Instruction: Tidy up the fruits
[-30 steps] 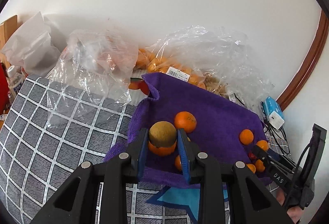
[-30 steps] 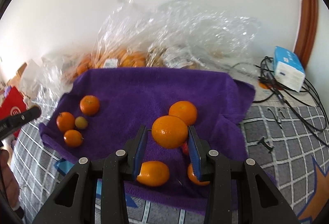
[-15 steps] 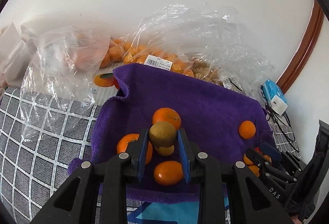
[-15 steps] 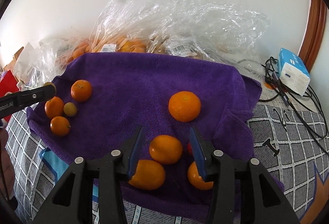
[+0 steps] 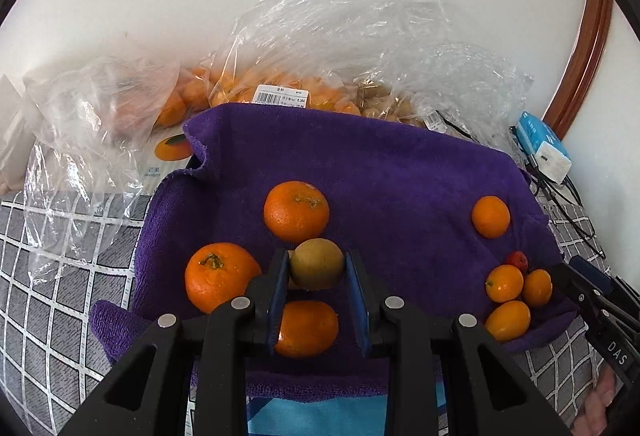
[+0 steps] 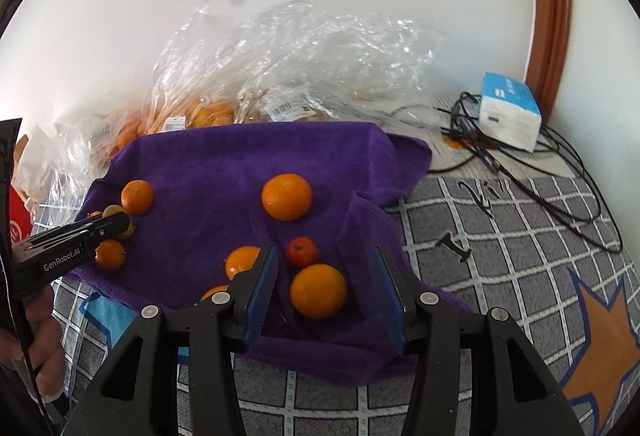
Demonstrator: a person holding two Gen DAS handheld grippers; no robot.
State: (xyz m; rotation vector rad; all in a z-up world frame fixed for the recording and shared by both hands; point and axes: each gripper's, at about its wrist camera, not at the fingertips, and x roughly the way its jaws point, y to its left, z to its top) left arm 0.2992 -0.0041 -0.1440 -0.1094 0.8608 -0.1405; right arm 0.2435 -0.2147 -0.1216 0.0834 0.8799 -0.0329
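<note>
The left hand-held gripper [image 5: 317, 270] is clamped on a small brown-green fruit [image 5: 317, 263], holding it above the near left part of the purple towel [image 5: 400, 176]. Around it lie three oranges: one just beyond the held fruit [image 5: 296, 211], one to its left [image 5: 221, 277], and one below it between the blue pads [image 5: 307, 328].

The right hand-held gripper [image 6: 326, 292] stands with its jaws apart; they have just been opening, and nothing is pressed between them. An orange [image 6: 318, 290] lies on the towel in the gap, touching neither pad. A small red fruit [image 6: 302, 251] sits just behind it, and another orange [image 6: 286, 196] lies farther back, near the middle of the towel.

The towel is spread over a grey checked cover [image 6: 500, 236]. Behind it, against the white wall, clear plastic bags [image 5: 340, 56] hold more oranges. To the right of the towel, a blue-and-white box [image 6: 509, 110] sits beside a tangle of black cables [image 6: 520, 164].
</note>
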